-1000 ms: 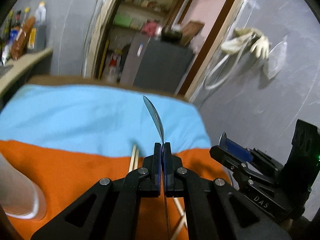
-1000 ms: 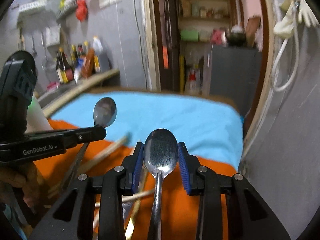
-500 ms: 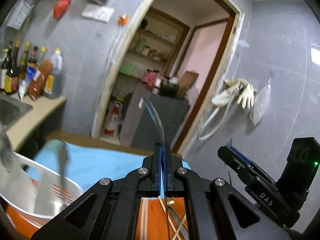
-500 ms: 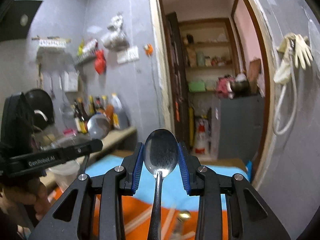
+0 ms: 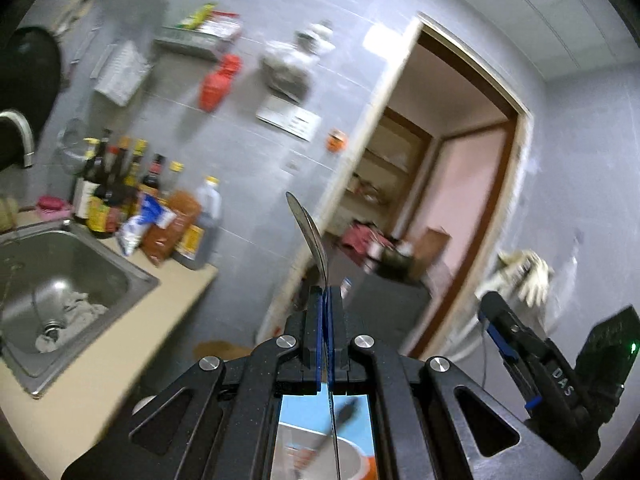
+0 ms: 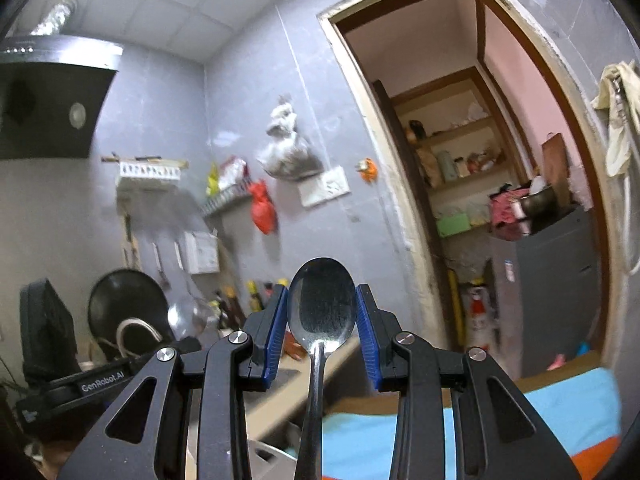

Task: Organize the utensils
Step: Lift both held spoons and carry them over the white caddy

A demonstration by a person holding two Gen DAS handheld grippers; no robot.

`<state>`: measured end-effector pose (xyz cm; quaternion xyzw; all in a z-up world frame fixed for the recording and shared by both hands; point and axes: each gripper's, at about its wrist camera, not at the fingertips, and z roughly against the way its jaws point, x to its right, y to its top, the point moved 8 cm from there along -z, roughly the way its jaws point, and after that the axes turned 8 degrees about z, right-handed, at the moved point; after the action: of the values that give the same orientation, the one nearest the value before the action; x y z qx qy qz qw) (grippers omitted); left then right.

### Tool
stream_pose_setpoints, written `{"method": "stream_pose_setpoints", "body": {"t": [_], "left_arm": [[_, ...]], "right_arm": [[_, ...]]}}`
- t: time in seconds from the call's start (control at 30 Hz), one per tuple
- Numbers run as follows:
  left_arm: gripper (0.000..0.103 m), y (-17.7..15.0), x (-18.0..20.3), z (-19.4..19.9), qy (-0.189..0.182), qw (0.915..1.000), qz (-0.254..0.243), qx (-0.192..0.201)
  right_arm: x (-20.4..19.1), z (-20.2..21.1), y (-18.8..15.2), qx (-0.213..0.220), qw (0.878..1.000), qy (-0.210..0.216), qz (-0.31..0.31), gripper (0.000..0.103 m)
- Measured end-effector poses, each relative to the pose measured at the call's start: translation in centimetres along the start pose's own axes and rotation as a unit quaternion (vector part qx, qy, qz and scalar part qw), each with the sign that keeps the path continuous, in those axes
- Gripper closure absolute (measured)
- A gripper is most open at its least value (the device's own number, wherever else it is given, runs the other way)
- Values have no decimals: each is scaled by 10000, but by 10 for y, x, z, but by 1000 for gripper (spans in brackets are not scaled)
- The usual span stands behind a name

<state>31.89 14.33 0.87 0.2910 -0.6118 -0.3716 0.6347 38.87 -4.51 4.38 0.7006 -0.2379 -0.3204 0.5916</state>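
My left gripper [image 5: 324, 292] is shut on a metal spoon [image 5: 310, 236], held edge-on with its bowl up, raised high and tilted toward the wall. My right gripper [image 6: 322, 312] is shut on a second metal spoon [image 6: 322, 312], bowl up between the blue pads [image 6: 276, 328], also raised. The right gripper shows at the right of the left wrist view [image 5: 520, 344]; the left gripper shows at the lower left of the right wrist view [image 6: 100, 376]. Under the left gripper a white container rim [image 5: 352, 452] shows, blurred.
A steel sink [image 5: 60, 276] sits in a beige counter [image 5: 120, 360] at the left, with several sauce bottles [image 5: 132, 196] behind it. An open doorway [image 6: 500, 200] with shelves and a grey cabinet [image 6: 560, 288] lies ahead. The blue and orange cloth [image 6: 520, 420] lies below.
Both grippers have risen and tilted upward, each still holding its spoon. The cloth and chopsticks have dropped out of the left view; the sink and wall have come into view.
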Motion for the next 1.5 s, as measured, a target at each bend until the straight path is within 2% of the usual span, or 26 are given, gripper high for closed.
{"method": "stream_pose_setpoints", "body": {"t": [0.17,0.43,0.73,1.07,1.27,1.5], "left_arm": [[103,16,-51,3,165,9988,264,385],[103,10,-90,-4,355,9969,220,663],[103,-13,-97,-9,406,9961,-37,787],[103,-29,-95,-5,475,9939,-322,942],[103,-41,-92,-2,470,9943,-522,801],[102,-48,-90,0,331,9981,-439,296]], "right_arm": [[-9,-20,-12,243,9988,129,-409,72],[-7,-35,-44,279,9982,148,-507,72],[-7,-40,-78,19,9992,20,-399,71],[-9,-41,-96,-88,9998,-48,-198,71],[-12,-37,-99,-177,9998,-32,-98,71],[-16,-32,-102,-370,9993,38,-89,70]]}}
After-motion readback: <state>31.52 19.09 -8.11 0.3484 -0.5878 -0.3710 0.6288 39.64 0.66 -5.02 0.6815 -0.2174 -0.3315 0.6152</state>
